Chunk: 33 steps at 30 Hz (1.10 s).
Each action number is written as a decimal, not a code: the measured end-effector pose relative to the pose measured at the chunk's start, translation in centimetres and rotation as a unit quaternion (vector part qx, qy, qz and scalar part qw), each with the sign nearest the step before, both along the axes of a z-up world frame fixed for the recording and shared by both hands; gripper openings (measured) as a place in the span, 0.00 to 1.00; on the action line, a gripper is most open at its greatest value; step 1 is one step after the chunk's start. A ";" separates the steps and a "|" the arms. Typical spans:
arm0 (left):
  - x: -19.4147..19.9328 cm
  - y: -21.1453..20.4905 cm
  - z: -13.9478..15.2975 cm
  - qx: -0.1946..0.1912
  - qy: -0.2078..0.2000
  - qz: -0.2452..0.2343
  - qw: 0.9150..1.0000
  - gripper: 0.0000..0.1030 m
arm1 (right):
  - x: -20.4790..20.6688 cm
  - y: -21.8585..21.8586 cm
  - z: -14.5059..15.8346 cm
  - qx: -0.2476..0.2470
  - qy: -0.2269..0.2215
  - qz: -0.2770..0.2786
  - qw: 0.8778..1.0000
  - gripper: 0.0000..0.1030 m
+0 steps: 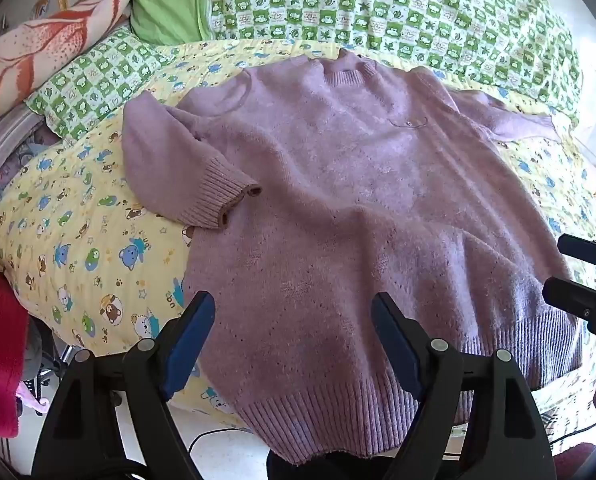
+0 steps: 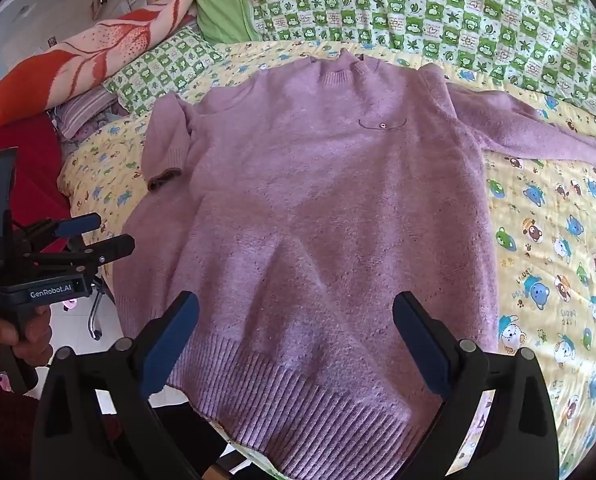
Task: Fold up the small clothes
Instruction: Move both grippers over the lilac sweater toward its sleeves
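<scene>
On bed (image 1: 77, 240), purple sweater (image 1: 358, 200) lies flat, front up. Left gripper (image 1: 293, 340) and right gripper (image 2: 295, 332) near hem, fingers apart, holding nothing.

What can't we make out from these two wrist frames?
- Sweater hem middle: in both wrist views it hangs over the bed edge and behind the gripper bodies, so how far it hangs is hidden.
- Right sleeve cuff: cut by the lens edge in the right wrist view.
- Chest emblem: too small to read.
- Left cuff: curled, so its inside is hidden.
- Right gripper: mostly cropped by the frame edge in the left wrist view.
</scene>
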State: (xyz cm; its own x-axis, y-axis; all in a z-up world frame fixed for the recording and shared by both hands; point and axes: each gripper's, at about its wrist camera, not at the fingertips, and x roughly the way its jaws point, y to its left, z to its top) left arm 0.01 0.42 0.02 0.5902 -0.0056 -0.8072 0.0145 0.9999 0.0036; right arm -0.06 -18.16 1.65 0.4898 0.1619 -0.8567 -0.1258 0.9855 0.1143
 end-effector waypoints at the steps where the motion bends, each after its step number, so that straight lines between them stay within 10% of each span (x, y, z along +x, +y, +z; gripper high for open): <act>1: 0.0 0.0 0.0 0.000 0.000 0.001 1.000 0.79 | 0.0 -0.4 0.0 0.002 0.001 0.001 1.000 0.95; 33: 0.6 -0.4 0.2 -0.002 0.009 -0.006 1.000 0.79 | -0.1 -0.4 0.2 0.005 -0.003 -0.001 1.000 0.95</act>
